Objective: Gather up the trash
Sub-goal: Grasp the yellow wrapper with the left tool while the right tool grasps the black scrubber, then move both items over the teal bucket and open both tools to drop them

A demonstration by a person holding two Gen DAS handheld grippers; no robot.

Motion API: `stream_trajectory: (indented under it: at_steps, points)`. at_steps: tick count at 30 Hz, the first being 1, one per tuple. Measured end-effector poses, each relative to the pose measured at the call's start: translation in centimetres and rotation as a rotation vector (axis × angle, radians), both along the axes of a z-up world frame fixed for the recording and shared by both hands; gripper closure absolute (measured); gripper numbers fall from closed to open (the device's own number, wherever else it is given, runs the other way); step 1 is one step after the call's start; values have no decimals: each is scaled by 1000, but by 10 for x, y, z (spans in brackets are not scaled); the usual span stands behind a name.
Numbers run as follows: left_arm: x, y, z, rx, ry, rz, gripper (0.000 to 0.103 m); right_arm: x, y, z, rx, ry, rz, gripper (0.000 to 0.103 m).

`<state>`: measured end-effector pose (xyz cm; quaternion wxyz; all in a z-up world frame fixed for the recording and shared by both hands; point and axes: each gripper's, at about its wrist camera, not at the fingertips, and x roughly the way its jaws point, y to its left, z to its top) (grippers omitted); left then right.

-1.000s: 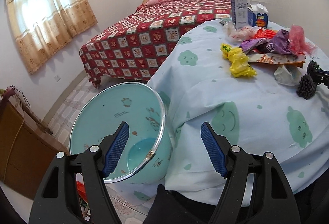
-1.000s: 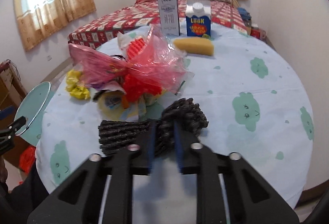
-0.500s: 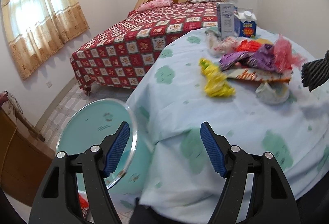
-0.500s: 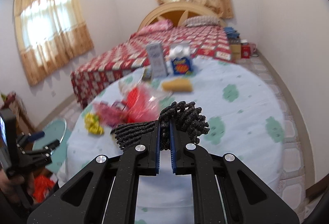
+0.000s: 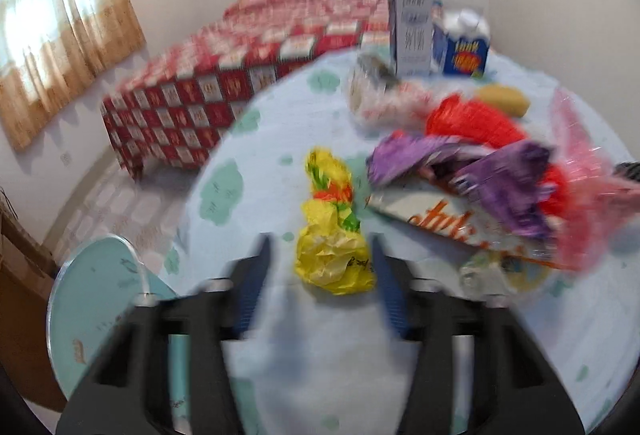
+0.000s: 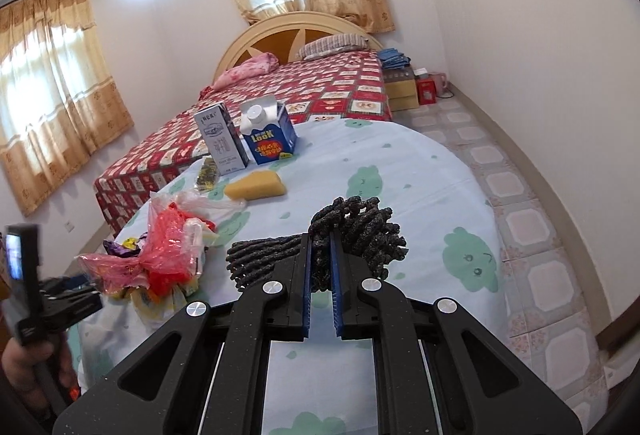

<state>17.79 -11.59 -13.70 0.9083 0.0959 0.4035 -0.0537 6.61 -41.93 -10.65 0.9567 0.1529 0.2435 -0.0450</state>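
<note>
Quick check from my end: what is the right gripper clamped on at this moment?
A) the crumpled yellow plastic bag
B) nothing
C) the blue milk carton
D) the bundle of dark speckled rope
D: the right gripper has its jaws shut on the bundle of dark speckled rope, lifted above the table.

1. The bench is covered in soft matt cloth, pale blue with green prints;
2. The yellow wrapper is crumpled, slightly glossy plastic;
3. The red bag is thin, shiny, see-through plastic;
4. The black bundle looks rough and knobbly, like coarse cord;
5. The right gripper is matt black speckled plastic with ribbed blue pads and bright metal screws;
6. The two cartons are smooth printed card;
7. The bin is smooth pale teal plastic.
</note>
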Motion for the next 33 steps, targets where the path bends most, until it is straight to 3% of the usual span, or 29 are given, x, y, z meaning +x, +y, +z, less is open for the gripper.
stream_trajectory:
  at_steps: [6, 12, 18, 33]
  points:
    - [-14, 23, 18, -2, -35, -7, 79, 6, 18, 24, 21, -81, 56, 94]
    - [-43, 67, 46, 6, -101, 29, 79, 23, 70, 54, -5, -140, 153, 94]
    - [-67, 109, 62, 5, -138, 57, 79, 36, 115, 62, -67, -150, 199, 94]
    - [-96, 166, 69, 18, -170, 127, 79, 57, 184, 73, -121, -151, 306, 94]
